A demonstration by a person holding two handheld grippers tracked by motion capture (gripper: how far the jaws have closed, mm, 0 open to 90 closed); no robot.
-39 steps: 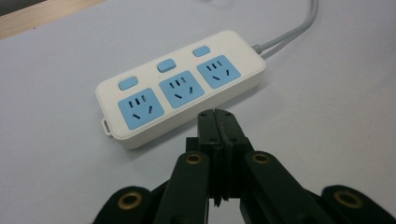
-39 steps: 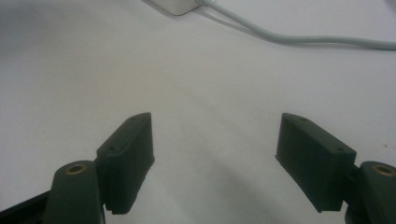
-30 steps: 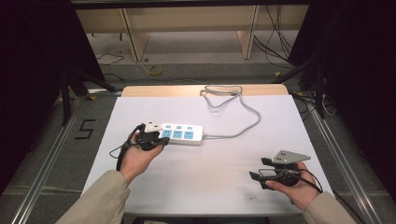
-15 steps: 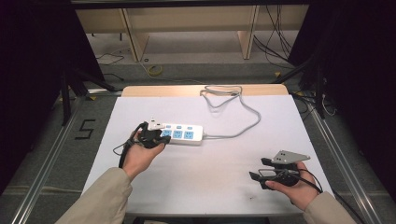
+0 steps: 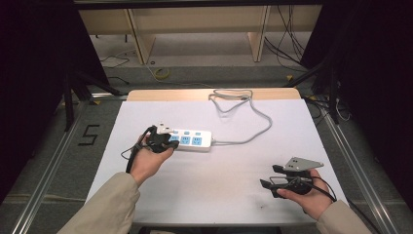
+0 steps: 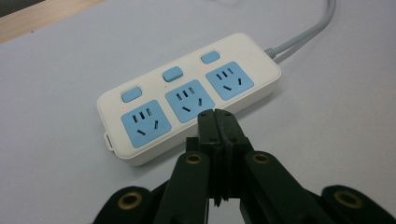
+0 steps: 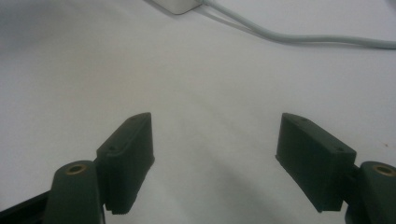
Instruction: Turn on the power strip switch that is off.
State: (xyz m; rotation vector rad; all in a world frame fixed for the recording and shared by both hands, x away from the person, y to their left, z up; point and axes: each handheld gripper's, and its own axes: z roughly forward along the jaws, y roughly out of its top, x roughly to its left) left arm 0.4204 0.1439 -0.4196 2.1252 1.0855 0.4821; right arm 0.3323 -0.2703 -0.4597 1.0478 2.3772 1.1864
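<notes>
A white power strip (image 5: 190,140) (image 6: 187,98) with three blue sockets and three blue switches lies on the white table, its grey cable (image 5: 253,124) (image 7: 299,38) running off to the back. My left gripper (image 5: 163,140) (image 6: 217,122) is shut with nothing between its jaws, its tips just above the strip's near edge by the middle socket. My right gripper (image 5: 267,184) (image 7: 217,154) rests at the table's front right, open, with only bare table between its fingers. A corner of the strip (image 7: 180,5) shows far ahead of it.
The white sheet (image 5: 219,170) covers the table, with a wooden edge (image 5: 195,94) at the back. The cable coils (image 5: 231,100) near the back edge. Metal rails (image 5: 360,170) run along both sides, and shelving stands beyond the table.
My left gripper has shifted slightly toward the power strip's left end. The right gripper has stayed still.
</notes>
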